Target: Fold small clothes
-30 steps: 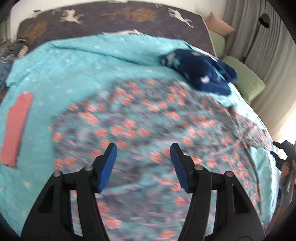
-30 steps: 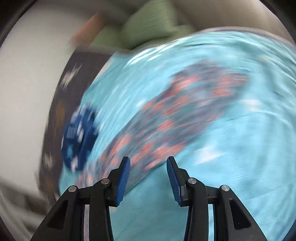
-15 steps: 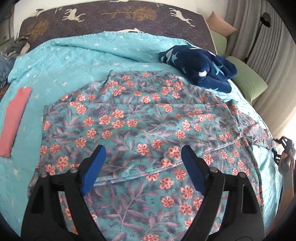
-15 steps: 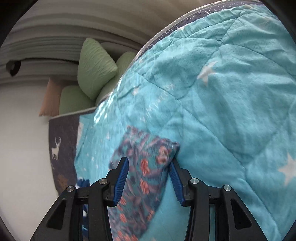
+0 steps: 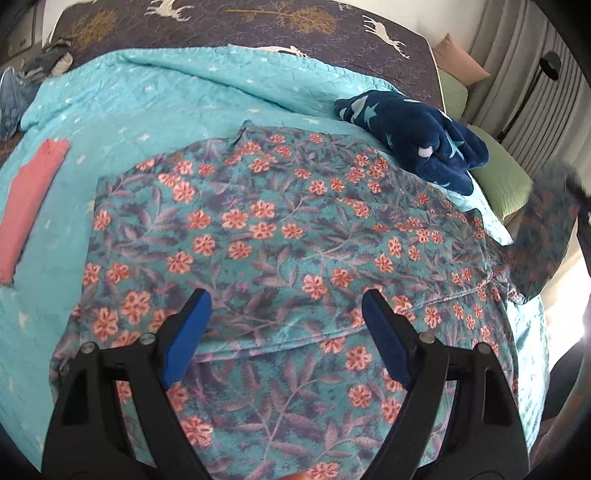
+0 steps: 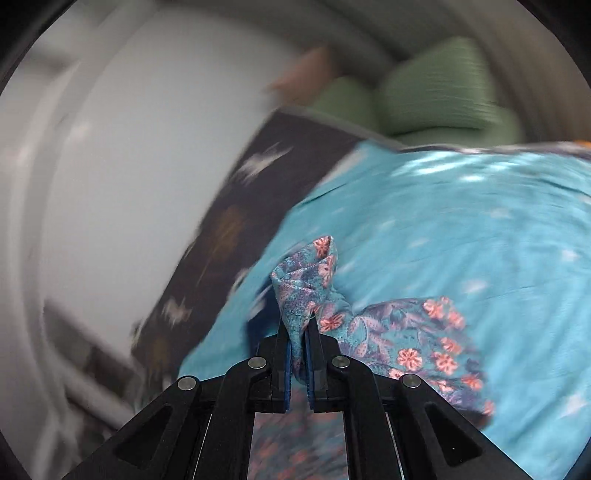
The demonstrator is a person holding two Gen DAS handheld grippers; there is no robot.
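A floral garment [image 5: 280, 229], teal with coral flowers, lies spread flat on the turquoise quilt [image 5: 147, 110]. My left gripper [image 5: 284, 299] hovers over its near half, jaws wide open and nothing between the blue pads. In the left wrist view the garment's right corner [image 5: 546, 229] is raised and blurred. In the right wrist view my right gripper [image 6: 299, 325] is closing, and its pads press on a bunched corner of the floral garment [image 6: 306, 280]. That corner sticks up past the fingertips while the rest trails off to the right.
A folded pink cloth [image 5: 29, 206] lies at the quilt's left edge. A navy star-print blanket [image 5: 413, 140] sits bunched at the back right. Green cushions [image 5: 498, 181] and curtains stand beyond the bed's right side. A dark deer-print bedspread [image 5: 258, 22] covers the far end.
The right gripper shut on the garment's corner and lifted it off the quilt. The left gripper opened wider and sank a little toward the garment.
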